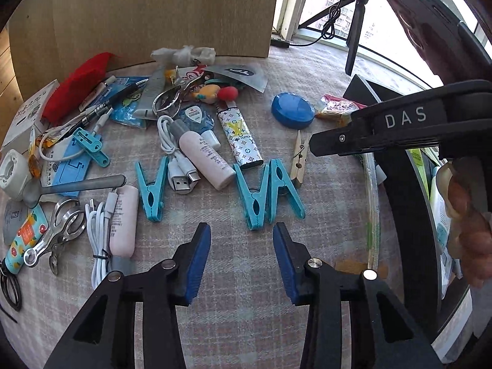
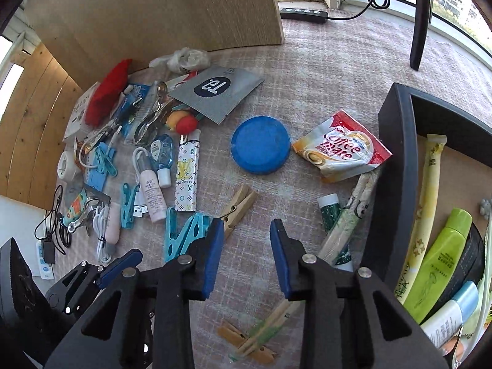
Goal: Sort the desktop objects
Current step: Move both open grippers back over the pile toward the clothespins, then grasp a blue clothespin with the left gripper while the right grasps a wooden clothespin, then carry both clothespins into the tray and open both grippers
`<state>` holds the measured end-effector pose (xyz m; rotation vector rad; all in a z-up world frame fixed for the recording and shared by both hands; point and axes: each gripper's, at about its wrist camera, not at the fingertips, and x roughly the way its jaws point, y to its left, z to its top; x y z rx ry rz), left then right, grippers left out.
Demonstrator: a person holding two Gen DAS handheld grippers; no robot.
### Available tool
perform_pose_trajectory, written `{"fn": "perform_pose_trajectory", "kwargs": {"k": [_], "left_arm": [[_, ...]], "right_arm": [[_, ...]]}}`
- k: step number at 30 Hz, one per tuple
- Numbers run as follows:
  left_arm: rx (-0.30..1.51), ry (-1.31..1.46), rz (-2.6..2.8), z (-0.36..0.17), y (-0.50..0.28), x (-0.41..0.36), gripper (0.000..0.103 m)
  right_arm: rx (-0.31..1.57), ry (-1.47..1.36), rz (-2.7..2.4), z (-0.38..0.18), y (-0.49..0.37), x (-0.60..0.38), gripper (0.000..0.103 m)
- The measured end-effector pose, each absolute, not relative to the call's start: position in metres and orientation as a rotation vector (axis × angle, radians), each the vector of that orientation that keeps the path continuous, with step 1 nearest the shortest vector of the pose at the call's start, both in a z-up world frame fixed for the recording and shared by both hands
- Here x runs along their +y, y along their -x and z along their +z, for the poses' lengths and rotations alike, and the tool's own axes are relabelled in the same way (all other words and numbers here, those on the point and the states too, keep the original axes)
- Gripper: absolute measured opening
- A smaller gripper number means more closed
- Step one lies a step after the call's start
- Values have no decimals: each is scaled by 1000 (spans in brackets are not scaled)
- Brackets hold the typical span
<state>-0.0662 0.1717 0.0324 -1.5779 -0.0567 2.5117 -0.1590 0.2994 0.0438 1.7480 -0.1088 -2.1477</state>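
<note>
Small objects lie scattered on a checked cloth. My left gripper (image 1: 242, 230) hangs open just short of a pair of teal clothespins (image 1: 261, 196), with nothing between its blue pads. A third teal clothespin (image 1: 150, 193) lies to the left and a wooden clothespin (image 1: 299, 160) to the right. My right gripper (image 2: 246, 224) is open over bare cloth, with the wooden clothespin (image 2: 238, 207) by its left fingertip and the teal clothespins (image 2: 184, 236) further left. A patterned lighter (image 2: 186, 178), a blue round lid (image 2: 260, 144) and a Coffee-mate sachet (image 2: 341, 147) lie beyond.
A black tray (image 2: 396, 166) at the right holds tubes and bottles. A wooden board (image 2: 153, 15) stands at the back. White cables (image 1: 98, 230), a pink bottle (image 1: 206, 160), metal clips and pens crowd the left. More wooden clothespins (image 2: 246, 341) lie under the right gripper.
</note>
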Motion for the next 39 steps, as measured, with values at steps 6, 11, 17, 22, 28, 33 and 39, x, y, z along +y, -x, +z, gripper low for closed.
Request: {"fn": "perform_pose_trajectory", "kwargs": {"k": [6,11,17,22,28,33,39], "left_arm": [[-32,1578,2495,28,73,174,37],[-42,1581,2487,27,78,170,33],[-33,1585,2477,26,78,165,34],[0,1588,2490,27,83,169,33],[6,1579,2473,27,89,178,28],[14,1557,2466,30,90,186,16],[-101,1563,2459,32,87,174,15]], "right_arm": [[-98,-1759,-2158,40,166,296,31],[-83,-1766,-2157,37,168,292,30],[-46,-1782,-2152,30,171,276,30],[-2,-1790,-2151,27,173,266,21],[58,-1787,-2139,29,170,262,17],[114,-1769,-2146,26,165,259,13],[18,-1776,-2141,27,162,273,13]]}}
